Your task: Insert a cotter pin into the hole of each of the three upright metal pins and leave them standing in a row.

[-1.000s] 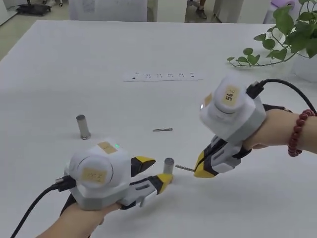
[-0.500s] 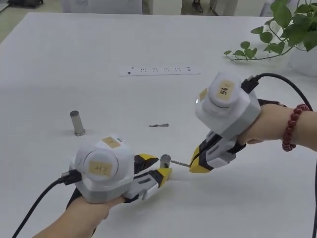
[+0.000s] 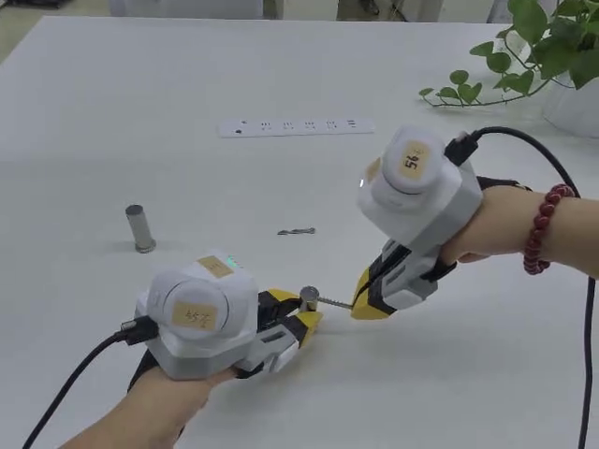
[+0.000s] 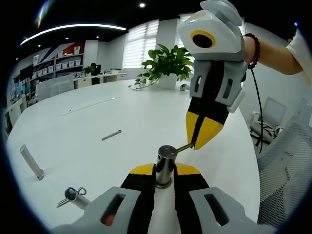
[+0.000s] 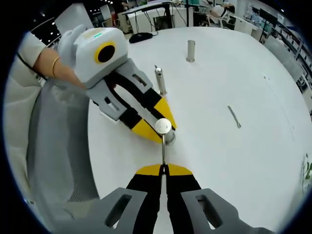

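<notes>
Pinching a metal pin (image 4: 165,163) low on its shaft, the left gripper (image 3: 299,311) held it upright on the white table (image 3: 140,94), nearest the person, with a yellow-tipped jaw pressed against either side. Just right of that pin, the right gripper (image 5: 164,171) pointed at it, its jaws pressed together on the tail of a cotter pin (image 5: 163,151). The cotter pin lay level between the two tools, and its free tip met the clamped pin just under the cap. Whether the tip had entered the hole could not be told. The hand on the right gripper wore a red bead bracelet (image 3: 538,241).

Left of the clamped pin, beside the left gripper's body, a second metal pin (image 5: 159,80) stood upright; in the left gripper view it had a looped cotter pin through its top. Beyond the clamped pin and apart from it, a loose cotter pin (image 3: 297,231) lay flat on the table. Farther left and well apart, a third metal pin (image 3: 140,227) stood upright and bare. Well beyond the clamped pin lay a white power strip (image 3: 295,126), and a potted plant (image 3: 538,42) trailed leaves at the far right corner.
</notes>
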Motion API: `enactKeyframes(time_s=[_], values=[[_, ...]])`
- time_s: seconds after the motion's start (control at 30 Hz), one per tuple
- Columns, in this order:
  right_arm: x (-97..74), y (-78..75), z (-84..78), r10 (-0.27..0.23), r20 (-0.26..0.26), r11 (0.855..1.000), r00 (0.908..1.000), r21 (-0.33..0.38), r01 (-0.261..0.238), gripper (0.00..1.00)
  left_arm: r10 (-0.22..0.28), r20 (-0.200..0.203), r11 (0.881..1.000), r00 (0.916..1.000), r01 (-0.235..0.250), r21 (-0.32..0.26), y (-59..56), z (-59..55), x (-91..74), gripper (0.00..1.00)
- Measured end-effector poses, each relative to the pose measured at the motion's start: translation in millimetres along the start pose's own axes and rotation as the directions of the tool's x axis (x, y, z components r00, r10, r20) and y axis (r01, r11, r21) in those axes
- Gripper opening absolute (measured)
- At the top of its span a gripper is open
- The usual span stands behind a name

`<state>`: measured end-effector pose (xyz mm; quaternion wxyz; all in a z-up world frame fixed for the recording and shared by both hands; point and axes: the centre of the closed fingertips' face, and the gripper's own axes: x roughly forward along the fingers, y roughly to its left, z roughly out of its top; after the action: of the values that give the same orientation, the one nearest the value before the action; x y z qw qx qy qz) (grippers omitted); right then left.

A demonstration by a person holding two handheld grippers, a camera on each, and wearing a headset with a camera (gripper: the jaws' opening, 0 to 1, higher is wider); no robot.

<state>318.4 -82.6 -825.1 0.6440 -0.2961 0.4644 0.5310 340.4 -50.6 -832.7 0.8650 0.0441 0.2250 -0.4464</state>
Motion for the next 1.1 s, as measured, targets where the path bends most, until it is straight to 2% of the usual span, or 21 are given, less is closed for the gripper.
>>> enactKeyframes(time_s=[0.23,0.47,0.63,0.83,1.1], values=[[1.2,-0.1,2.1,-0.005,-0.027,1.0,0.9996,-0.022,0.005,0.04,0.0,-0.008,1.0,1.0,0.0,0.003,0.9,-2.6,2.4,0.12],[3.8,-1.7,1.2,-0.008,-0.047,0.999,0.9989,-0.038,0.006,0.04,0.0,0.002,1.0,1.0,0.0,0.02,0.3,-3.5,3.3,0.12],[4.9,-1.4,1.0,-0.004,-0.041,1.0,0.9992,-0.029,0.003,0.04,0.003,0.012,1.0,0.9999,-0.004,0.012,0.0,-3.2,3.3,0.12],[4.6,-0.9,1.7,0.01,-0.006,1.0,0.9999,0.006,-0.01,0.03,0.006,0.014,1.0,0.9999,-0.007,0.014,0.4,-3.6,3.6,0.12],[3.1,-3.2,1.8,0.0,-0.022,1.0,0.9998,-0.023,0.0,0.03,0.007,0.013,1.0,0.9999,-0.007,0.015,0.4,-3.9,3.6,0.12]])
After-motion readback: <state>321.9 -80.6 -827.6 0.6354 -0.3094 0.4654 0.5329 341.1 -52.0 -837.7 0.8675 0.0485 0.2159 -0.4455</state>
